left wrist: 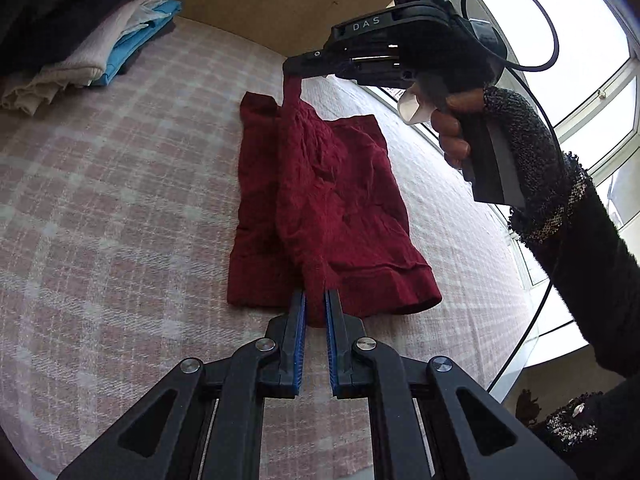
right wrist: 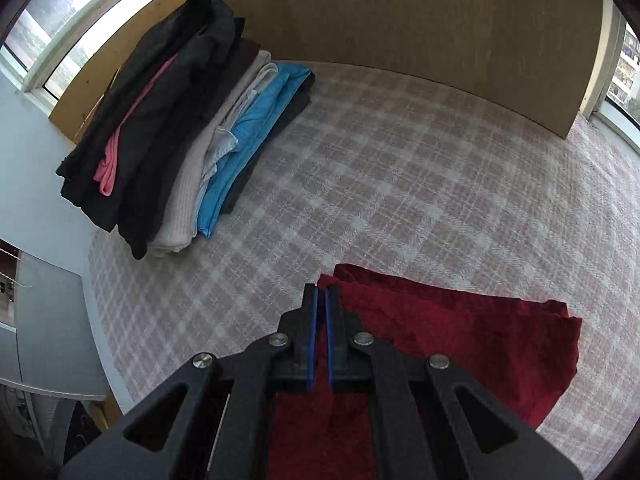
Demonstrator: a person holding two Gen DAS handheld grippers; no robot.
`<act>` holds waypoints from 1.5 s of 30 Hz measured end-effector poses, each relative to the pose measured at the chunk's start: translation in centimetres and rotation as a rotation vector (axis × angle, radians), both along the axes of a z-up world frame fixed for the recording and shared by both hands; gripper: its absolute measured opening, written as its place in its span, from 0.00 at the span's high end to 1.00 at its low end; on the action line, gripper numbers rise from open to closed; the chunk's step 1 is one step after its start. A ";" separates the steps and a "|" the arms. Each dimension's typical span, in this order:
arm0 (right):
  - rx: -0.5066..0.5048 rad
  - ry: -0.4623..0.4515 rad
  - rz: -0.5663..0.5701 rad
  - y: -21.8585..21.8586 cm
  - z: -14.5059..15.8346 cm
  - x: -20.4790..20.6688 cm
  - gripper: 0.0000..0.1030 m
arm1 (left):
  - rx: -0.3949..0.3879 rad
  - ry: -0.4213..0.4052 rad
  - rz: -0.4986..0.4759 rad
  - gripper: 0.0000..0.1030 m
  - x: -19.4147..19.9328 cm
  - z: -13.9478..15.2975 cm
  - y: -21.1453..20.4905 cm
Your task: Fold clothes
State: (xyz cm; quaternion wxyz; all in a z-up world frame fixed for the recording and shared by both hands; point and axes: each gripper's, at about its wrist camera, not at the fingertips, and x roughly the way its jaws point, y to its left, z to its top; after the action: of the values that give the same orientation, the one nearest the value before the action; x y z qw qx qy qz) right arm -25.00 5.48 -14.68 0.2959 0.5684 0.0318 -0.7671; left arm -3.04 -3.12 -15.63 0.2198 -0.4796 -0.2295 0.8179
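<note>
A dark red garment [left wrist: 328,200] lies partly folded on the plaid bed cover [left wrist: 120,200]. My left gripper [left wrist: 315,304] is shut on its near hem, with a fold of red cloth pinched between the blue pads. At the far end, my right gripper [left wrist: 291,72] is held by a hand [left wrist: 452,132] in a dark knitted sleeve. It pinches a narrow strip of the garment and lifts it off the bed. In the right wrist view, the right gripper [right wrist: 322,294] is shut with red cloth between its pads, and the garment [right wrist: 460,332] spreads out to the right.
A stack of folded clothes [right wrist: 192,140] in black, pink, beige and blue sits at the far left of the bed [right wrist: 400,180]. The same stack [left wrist: 100,52] shows in the left wrist view. A wooden board [right wrist: 400,20] stands behind. Windows [left wrist: 580,40] run along the right side.
</note>
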 end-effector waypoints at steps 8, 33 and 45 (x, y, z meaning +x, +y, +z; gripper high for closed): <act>0.043 -0.002 -0.036 -0.6 -1.3 -1.6 0.96 | 0.005 -0.022 0.003 0.92 -0.3 -0.6 -0.9; -0.139 0.016 -0.135 12.8 0.8 10.4 0.91 | -0.255 0.104 -0.228 0.91 -9.4 5.6 0.8; 0.026 0.068 -0.128 13.1 -4.3 16.2 0.93 | -0.514 0.105 -0.328 0.96 -19.8 0.2 6.3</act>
State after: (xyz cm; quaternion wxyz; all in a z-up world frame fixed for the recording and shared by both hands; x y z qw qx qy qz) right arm -8.83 18.54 -18.98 0.2375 0.5467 0.0154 -0.8028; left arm -22.84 3.14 -15.48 0.2321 -0.5072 0.0770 0.8264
